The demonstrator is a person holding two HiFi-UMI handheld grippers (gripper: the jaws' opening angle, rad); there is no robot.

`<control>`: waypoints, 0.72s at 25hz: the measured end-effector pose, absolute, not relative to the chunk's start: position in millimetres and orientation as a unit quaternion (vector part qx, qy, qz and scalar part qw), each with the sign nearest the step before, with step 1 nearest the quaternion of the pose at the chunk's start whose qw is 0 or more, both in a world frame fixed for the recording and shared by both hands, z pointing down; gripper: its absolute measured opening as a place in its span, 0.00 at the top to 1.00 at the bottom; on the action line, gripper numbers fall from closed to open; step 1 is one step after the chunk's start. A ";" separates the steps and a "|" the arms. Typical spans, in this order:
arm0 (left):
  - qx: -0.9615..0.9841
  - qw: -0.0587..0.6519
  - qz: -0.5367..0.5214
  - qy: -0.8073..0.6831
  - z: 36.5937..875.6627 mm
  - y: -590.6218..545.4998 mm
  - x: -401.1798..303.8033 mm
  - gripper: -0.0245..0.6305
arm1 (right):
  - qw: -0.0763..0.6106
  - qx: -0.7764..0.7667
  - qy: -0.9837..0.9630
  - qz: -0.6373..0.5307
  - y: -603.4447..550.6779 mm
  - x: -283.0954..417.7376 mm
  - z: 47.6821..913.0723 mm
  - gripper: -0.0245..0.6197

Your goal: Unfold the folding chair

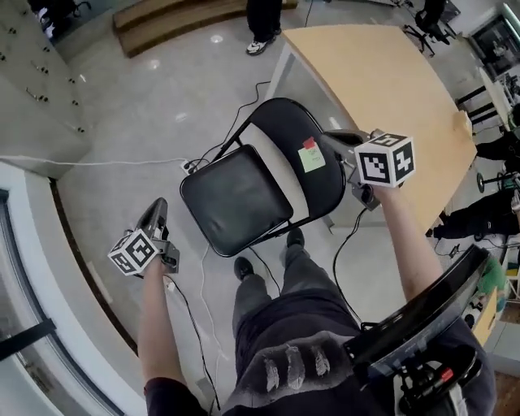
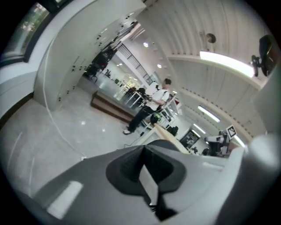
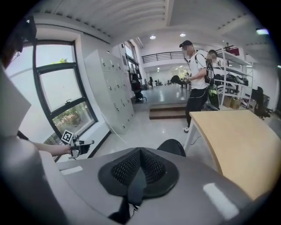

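**Item count.** One folding chair (image 1: 244, 195), two grippers, one wooden table (image 1: 390, 89). Two notes sit on the chair's backrest: one green note (image 1: 311, 158), and one red note (image 1: 309, 143) touching its top edge.

**Task item.** The folding chair stands opened out on the floor, seat level, directly ahead of the operator's feet. The table stands behind the chair, to its right.

**Grippers.**
- The left gripper (image 1: 155, 211) is to the left of the chair, well apart from it. Its fingers are pressed together with nothing between them.
- The right gripper (image 1: 331, 135) is at the right edge of the chair's backrest. Its fingers are likewise together and empty.

**View differences.**
- The head view shows only the legs of one bystander (image 1: 264, 24) beyond the chair.
- The right gripper view shows two bystanders (image 3: 193, 83) upright at the table's far end. It also shows the left gripper (image 3: 91, 142) below a window (image 3: 61, 88), left of the chair.
- The left gripper view is blurred. At least one person is visible beyond the chair, but the count is uncertain.
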State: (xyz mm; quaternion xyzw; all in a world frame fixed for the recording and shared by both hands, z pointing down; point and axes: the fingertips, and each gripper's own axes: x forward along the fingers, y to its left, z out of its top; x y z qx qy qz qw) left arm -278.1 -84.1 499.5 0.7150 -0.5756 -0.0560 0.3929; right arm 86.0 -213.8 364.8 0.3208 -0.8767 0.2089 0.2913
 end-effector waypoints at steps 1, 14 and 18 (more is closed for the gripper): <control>0.730 0.382 -0.061 -0.563 477.9 -86.2 -264.0 0.96 | 0.284 0.311 -0.884 0.203 -203.9 79.1 357.1 0.96; 0.841 0.274 -0.034 -0.466 314.2 -44.6 -86.2 0.96 | 0.192 0.220 -0.946 0.142 -99.9 44.8 285.6 0.96; 0.846 0.255 -0.019 -0.467 295.6 -40.9 -32.4 0.96 | 0.168 0.196 -0.956 0.138 -82.4 76.9 274.7 0.96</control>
